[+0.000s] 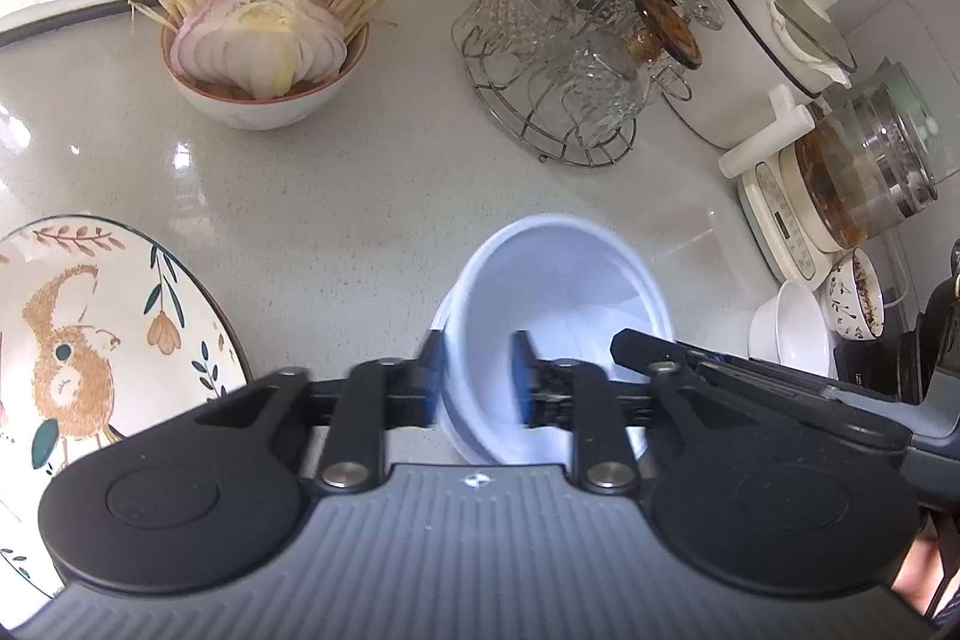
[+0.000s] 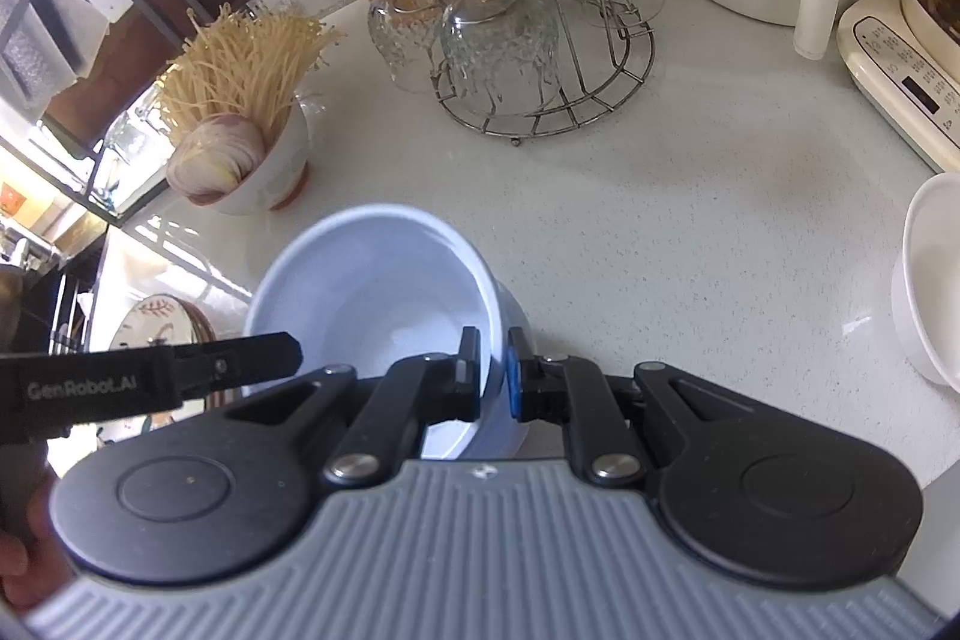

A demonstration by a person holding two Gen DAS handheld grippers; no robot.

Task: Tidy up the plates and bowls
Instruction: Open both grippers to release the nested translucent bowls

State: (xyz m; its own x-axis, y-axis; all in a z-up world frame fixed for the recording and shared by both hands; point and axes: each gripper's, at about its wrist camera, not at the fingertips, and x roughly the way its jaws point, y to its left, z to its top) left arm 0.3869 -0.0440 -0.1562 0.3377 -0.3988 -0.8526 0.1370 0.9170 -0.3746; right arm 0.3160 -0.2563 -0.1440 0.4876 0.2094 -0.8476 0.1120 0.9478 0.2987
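A pale blue bowl (image 1: 558, 316) is tilted just above the grey counter, held from both sides. My left gripper (image 1: 477, 379) has its jaws around the bowl's left wall, with a gap on the inner side. My right gripper (image 2: 493, 373) is shut on the bowl's (image 2: 372, 280) right wall. The right gripper also shows at the right of the left wrist view (image 1: 750, 376). A decorated squirrel plate (image 1: 90, 340) lies to the left. Stacked white bowls (image 2: 933, 280) stand to the right.
A bowl of sliced onion and enoki mushrooms (image 1: 264, 52) stands at the back left. A wire rack of upturned glasses (image 1: 558, 58) is behind. A white pot (image 1: 762, 40), a kettle on a base (image 1: 840, 196) and a small patterned bowl (image 1: 855, 301) line the right.
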